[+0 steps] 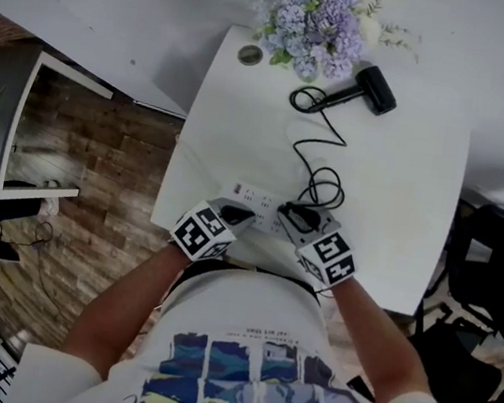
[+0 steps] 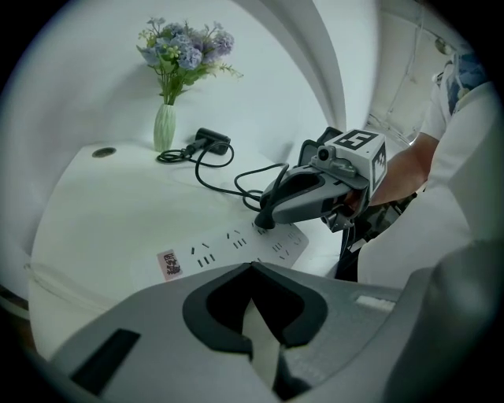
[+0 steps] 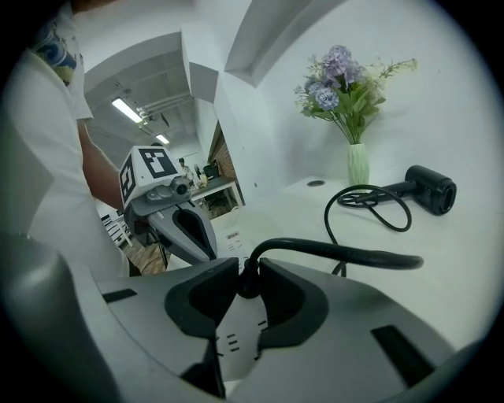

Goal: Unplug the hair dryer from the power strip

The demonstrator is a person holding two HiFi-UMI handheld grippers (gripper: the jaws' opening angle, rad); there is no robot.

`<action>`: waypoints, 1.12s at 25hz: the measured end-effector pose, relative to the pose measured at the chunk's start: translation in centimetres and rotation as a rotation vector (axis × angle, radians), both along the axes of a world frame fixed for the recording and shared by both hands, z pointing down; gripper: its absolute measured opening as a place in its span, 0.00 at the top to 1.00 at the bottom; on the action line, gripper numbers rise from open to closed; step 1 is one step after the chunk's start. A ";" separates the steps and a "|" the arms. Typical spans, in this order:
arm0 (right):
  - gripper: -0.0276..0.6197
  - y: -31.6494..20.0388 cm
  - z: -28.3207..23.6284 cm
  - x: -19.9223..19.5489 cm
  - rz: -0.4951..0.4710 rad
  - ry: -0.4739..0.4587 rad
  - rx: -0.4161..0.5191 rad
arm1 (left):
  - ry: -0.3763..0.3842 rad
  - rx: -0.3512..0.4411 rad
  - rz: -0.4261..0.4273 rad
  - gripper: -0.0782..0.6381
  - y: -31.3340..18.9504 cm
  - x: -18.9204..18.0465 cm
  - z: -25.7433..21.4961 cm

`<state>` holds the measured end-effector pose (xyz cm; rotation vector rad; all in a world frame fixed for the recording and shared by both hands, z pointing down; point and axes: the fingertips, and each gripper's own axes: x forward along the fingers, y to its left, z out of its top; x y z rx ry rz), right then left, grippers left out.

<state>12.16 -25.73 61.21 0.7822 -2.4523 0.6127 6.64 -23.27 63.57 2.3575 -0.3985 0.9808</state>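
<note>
Shirt (image 1: 234, 373), printed, and two bare forearms nearest the lens, both reaching forward to the strip (image 1: 258, 201): white, at the near edge of the counter (image 1: 404, 201).

Right tongs (image 3: 249, 269): at the strip's right end, pitched forward and down, marker cube uppermost. Closed part-way on the plug (image 3: 248, 283), a pad against each side. Plug black, seated in the strip, not yet out.

Left tongs (image 2: 252, 271): at the strip's left end, pitched down more steeply. Tips together, nothing between them. On or just over the strip's near edge; contact not determinable. Probably meant as a hold-down.

Cord (image 1: 321, 155): black, rising from the plug, looped just beyond the strip, running on away from it.

Dryer (image 1: 372, 90): black, on its side, well beyond the strip, beside flowers (image 1: 321, 15).

Hazards, as judged:
- Strip lifting or skidding with the plug, if the left tips bear down too lightly or too near the edge.
- Pads slipping off the plug, given a grip out at the very tips.
- Skewed pull from the tilted wrist: pins binding in the strip rather than sliding out.
- Cord loop catching the right tongs on withdrawal, dragging the dryer toward the flowers.
</note>
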 end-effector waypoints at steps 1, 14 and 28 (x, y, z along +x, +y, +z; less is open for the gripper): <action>0.83 0.0 -0.1 -0.1 -0.003 0.003 0.005 | 0.001 -0.004 0.004 0.89 0.0 0.0 0.0; 0.85 0.0 -0.5 -0.3 -0.002 0.037 0.035 | 0.022 -0.055 0.019 0.89 -0.1 -0.1 0.1; 0.87 0.4 -1.0 -0.5 0.020 0.104 0.073 | 0.018 -0.088 0.012 0.89 0.0 -0.2 0.2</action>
